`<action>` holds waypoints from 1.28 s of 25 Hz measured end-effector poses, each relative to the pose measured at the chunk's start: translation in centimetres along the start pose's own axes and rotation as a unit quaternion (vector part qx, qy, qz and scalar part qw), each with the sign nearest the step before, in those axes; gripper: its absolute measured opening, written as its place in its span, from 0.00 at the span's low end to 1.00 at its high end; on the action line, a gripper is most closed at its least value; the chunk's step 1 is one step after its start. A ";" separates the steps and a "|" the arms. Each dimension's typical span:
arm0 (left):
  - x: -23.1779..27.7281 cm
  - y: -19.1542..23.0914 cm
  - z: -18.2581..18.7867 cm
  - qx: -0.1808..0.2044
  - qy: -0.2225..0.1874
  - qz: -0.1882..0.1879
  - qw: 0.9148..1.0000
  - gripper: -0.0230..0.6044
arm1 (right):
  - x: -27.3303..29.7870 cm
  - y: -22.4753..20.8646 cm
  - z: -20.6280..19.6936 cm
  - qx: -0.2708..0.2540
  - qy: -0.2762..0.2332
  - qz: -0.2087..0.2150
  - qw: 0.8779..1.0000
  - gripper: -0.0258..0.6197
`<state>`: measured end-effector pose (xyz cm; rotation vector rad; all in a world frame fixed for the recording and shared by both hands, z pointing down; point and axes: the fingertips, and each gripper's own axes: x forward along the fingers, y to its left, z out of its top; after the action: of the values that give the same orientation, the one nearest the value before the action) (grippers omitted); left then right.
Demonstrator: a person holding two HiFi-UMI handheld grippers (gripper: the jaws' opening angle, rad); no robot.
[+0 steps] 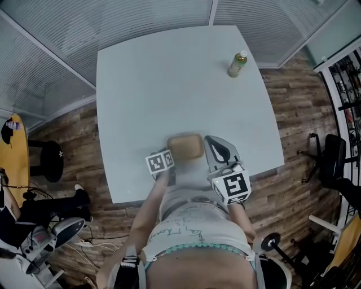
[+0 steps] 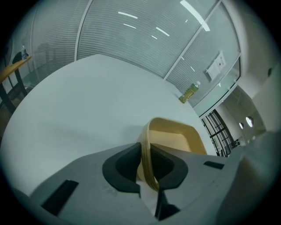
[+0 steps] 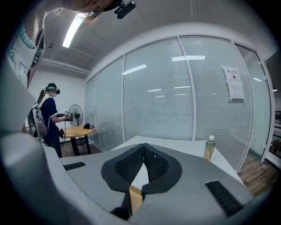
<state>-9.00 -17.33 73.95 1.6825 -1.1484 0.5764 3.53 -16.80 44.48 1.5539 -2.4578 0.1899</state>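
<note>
The white table [image 1: 169,84] in a glass-walled room lies open toward 12 o'clock, with a bottle [image 1: 237,64] at 1. Near its 6 o'clock edge, the left gripper [image 2: 148,163] clamps the rim of the tan tray [image 1: 186,147]. The right gripper [image 3: 143,163] is pinched closed and empty.

Tan rounded-square plastic tray [image 2: 178,138] looking smooth, faintly glossy; pale grey table [image 1: 169,84] looking matt, smooth; right gripper [image 3: 144,153] black pads [image 3: 127,167] showing ribbed texture.

A green bottle [image 1: 237,64] stands near the far corner of the pale table [image 1: 163,84]. Plank floor [image 1: 293,107] surrounds it, with glass walls [image 1: 141,14] behind.
</note>
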 end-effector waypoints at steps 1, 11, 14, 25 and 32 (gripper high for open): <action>-0.4 0.0 0.1 -0.001 0.000 -0.001 1.000 0.10 | 0.1 0.1 0.0 0.000 0.000 0.002 1.000 0.04; -4.2 -1.1 0.7 -0.013 -0.024 -0.013 1.000 0.09 | -0.1 1.1 0.0 -0.002 -0.006 0.021 1.000 0.04; -5.6 -1.9 1.1 -0.015 -0.042 -0.024 0.999 0.09 | -0.4 1.3 -0.1 -0.005 -0.008 0.025 1.000 0.04; -11.1 -4.7 5.9 -0.003 -0.118 -0.048 0.992 0.09 | 0.1 1.7 0.1 -0.010 -0.009 0.041 0.999 0.04; -14.5 -6.3 9.2 0.012 -0.173 -0.058 0.983 0.09 | 0.9 2.0 0.7 -0.015 -0.015 0.051 0.998 0.04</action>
<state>-11.07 -19.11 55.86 1.9071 -1.2791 0.2290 1.30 -16.85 44.07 1.4299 -2.5531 0.1478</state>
